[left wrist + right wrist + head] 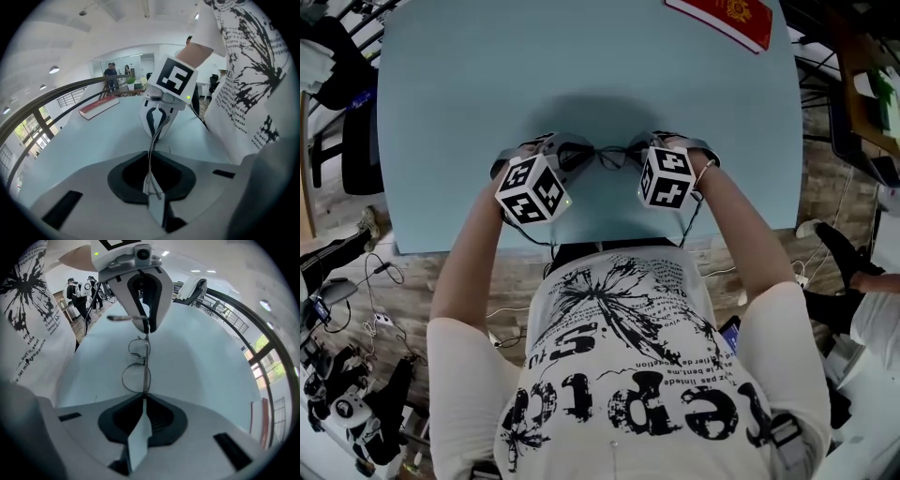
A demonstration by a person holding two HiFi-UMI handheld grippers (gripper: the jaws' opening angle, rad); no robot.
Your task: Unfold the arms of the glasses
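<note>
Thin wire-framed glasses (614, 156) hang above the light blue table (459, 112), held between my two grippers. My left gripper (561, 156) is shut on one end of them; in the left gripper view the wires (151, 157) run from its shut jaws (153, 187) toward the right gripper (158, 117). My right gripper (140, 405) is shut on the other end of the frame (147, 363), with both round lenses beyond it. At the left gripper (140, 287), one thin arm (123, 318) sticks out sideways. In the head view, my right gripper (649, 152) sits just right of the glasses.
A red book (724, 19) lies at the table's far right edge, also seen as the red book (97, 107) in the left gripper view. The person's torso is close against the near table edge (600, 246). Cables and equipment lie on the wooden floor (384, 300). People stand in the background.
</note>
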